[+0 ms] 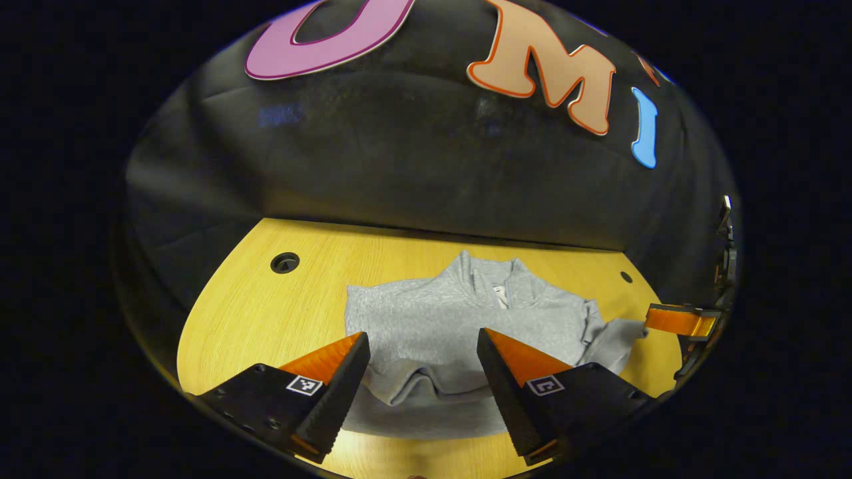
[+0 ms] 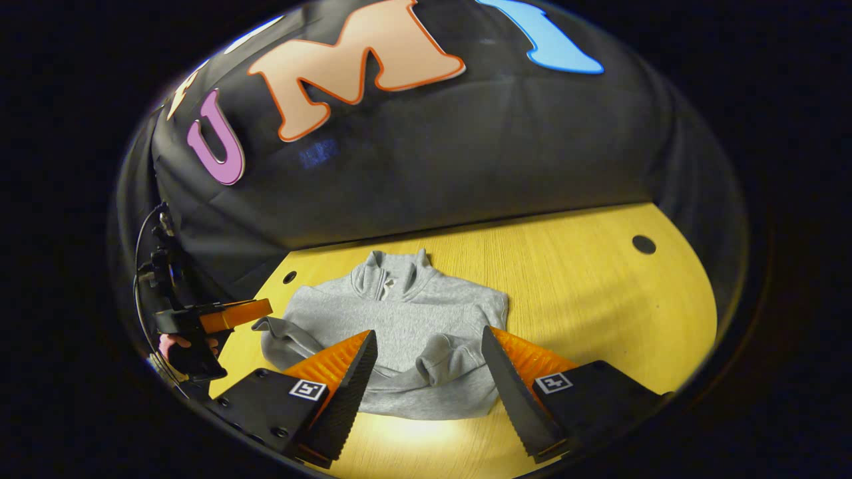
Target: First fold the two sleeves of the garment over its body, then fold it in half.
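A grey zip-neck sweatshirt [image 1: 432, 313] lies flat on the yellow wooden table [image 1: 266, 313], collar toward the booth wall. One sleeve lies folded across its lower body [image 1: 426, 386]. My left gripper [image 1: 422, 334] hovers open above the garment's lower half. In the left gripper view a loose sleeve end [image 1: 616, 332] sticks out at the right, beside the other gripper's finger [image 1: 679, 320]. In the right gripper view my right gripper [image 2: 428, 330] is open over the sweatshirt [image 2: 399, 313], above a folded cuff [image 2: 439, 359]. A sleeve end [image 2: 273, 329] pokes out left, near the other gripper [image 2: 229, 314], which a hand [image 2: 180, 346] holds.
The table [image 2: 599, 299] has round cable holes near its back corners [image 1: 285, 262] [image 2: 643, 244]. The black cloth wall rises right behind the table's far edge. Bare wood stretches left of the garment in the left gripper view and right of it in the right gripper view.
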Action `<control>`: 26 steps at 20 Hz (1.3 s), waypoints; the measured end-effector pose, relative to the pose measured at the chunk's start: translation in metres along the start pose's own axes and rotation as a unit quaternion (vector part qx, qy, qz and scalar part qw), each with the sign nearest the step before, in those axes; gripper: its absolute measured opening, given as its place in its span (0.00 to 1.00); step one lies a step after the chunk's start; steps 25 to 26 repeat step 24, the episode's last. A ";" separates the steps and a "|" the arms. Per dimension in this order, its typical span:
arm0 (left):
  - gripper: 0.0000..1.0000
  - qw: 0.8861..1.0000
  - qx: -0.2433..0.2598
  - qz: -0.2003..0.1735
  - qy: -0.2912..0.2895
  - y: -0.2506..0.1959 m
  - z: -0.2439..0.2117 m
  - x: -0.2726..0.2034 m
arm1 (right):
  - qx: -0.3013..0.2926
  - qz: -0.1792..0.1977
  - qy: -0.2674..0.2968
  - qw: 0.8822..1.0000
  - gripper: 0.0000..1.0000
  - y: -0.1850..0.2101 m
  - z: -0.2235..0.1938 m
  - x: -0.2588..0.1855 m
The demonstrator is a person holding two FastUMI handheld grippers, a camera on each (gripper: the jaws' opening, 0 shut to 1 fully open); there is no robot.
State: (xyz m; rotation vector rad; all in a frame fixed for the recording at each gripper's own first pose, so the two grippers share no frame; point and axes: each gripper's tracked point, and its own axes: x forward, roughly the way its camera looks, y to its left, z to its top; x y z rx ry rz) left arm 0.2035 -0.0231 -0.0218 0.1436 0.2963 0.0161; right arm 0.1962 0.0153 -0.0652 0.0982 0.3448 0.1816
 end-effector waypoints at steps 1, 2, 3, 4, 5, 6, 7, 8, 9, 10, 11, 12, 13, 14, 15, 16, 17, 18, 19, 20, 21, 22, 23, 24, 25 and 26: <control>0.94 1.000 0.004 -0.007 -0.005 -0.003 0.005 -0.015 | -0.011 -0.001 -0.011 1.000 0.98 0.003 0.005 -0.012; 0.94 1.000 0.008 -0.013 -0.010 -0.005 0.009 -0.027 | -0.020 -0.002 -0.019 1.000 0.98 0.008 0.009 -0.024; 0.95 1.000 0.010 -0.016 -0.017 -0.007 0.014 -0.041 | -0.028 0.000 -0.028 0.999 0.98 0.014 0.014 -0.038; 0.95 0.999 0.010 -0.021 -0.025 -0.009 0.019 -0.055 | -0.036 0.001 -0.038 0.999 0.98 0.019 0.017 -0.053; 0.94 0.999 0.009 -0.026 -0.033 -0.010 0.022 -0.072 | -0.045 0.001 -0.049 0.998 0.98 0.025 0.020 -0.069; 0.95 0.999 0.008 -0.030 -0.040 -0.011 0.024 -0.084 | -0.056 0.000 -0.062 0.997 0.98 0.030 0.023 -0.084; 0.94 0.998 0.009 -0.035 -0.043 -0.010 0.024 -0.097 | -0.069 -0.003 -0.072 0.995 0.98 0.035 0.026 -0.099; 0.94 0.998 0.015 -0.034 -0.041 -0.007 0.021 -0.109 | -0.078 -0.006 -0.081 0.994 0.98 0.039 0.026 -0.114; 0.94 0.999 0.017 -0.031 -0.034 -0.001 0.014 -0.118 | -0.083 -0.004 -0.086 0.993 0.98 0.046 0.023 -0.127; 0.94 0.999 0.021 -0.032 -0.030 0.003 0.007 -0.130 | -0.083 -0.004 -0.090 0.992 0.94 0.050 0.022 -0.138; 0.94 0.999 0.024 -0.030 -0.023 0.007 0.001 -0.140 | -0.075 -0.003 -0.092 0.993 0.98 0.054 0.018 -0.150; 0.94 0.999 0.024 -0.027 -0.018 0.010 -0.006 -0.150 | -0.066 0.000 -0.091 0.994 0.98 0.057 0.012 -0.161; 0.92 0.999 0.023 -0.024 -0.013 0.014 -0.013 -0.161 | -0.058 -0.001 -0.088 0.994 0.98 0.060 0.005 -0.170; 0.94 0.999 0.017 -0.023 -0.013 0.014 -0.019 -0.170 | -0.052 -0.004 -0.087 0.995 0.98 0.061 -0.002 -0.179; 0.94 1.000 0.013 -0.024 -0.012 0.013 -0.025 -0.177 | -0.049 -0.011 -0.093 0.994 0.94 0.061 -0.006 -0.186; 0.94 1.000 0.013 -0.020 -0.010 0.013 -0.031 -0.184 | -0.045 -0.017 -0.094 0.994 0.98 0.061 -0.012 -0.191; 0.95 1.000 0.016 -0.015 -0.012 0.016 -0.035 -0.190 | -0.036 -0.020 -0.095 0.995 0.98 0.065 -0.017 -0.197; 0.95 1.000 0.021 -0.013 -0.015 0.015 -0.037 -0.195 | -0.028 -0.020 -0.098 0.995 0.94 0.070 -0.021 -0.202; 0.94 0.999 0.028 -0.015 -0.016 0.013 -0.039 -0.200 | -0.026 -0.022 -0.101 0.994 0.94 0.073 -0.024 -0.207; 0.95 0.999 0.035 -0.016 -0.019 0.011 -0.039 -0.204 | -0.027 -0.027 -0.103 0.994 0.94 0.073 -0.028 -0.212; 0.94 0.999 0.040 -0.020 -0.019 0.009 -0.040 -0.204 | -0.028 -0.031 -0.104 0.994 0.98 0.073 -0.030 -0.215; 0.94 0.999 0.042 -0.027 -0.019 0.006 -0.041 -0.205 | -0.027 -0.035 -0.105 0.993 0.98 0.074 -0.033 -0.218; 0.94 0.998 0.042 -0.034 -0.018 0.003 -0.041 -0.206 | -0.025 -0.036 -0.109 0.993 0.98 0.076 -0.033 -0.223; 0.94 0.998 0.042 -0.040 -0.017 0.001 -0.041 -0.206 | -0.025 -0.039 -0.112 0.993 0.94 0.078 -0.033 -0.227; 0.94 0.998 0.042 -0.040 -0.017 0.001 -0.041 -0.206 | -0.025 -0.039 -0.112 0.993 0.94 0.078 -0.033 -0.227; 0.94 0.998 0.042 -0.040 -0.017 0.001 -0.041 -0.206 | -0.025 -0.039 -0.112 0.993 0.94 0.078 -0.033 -0.227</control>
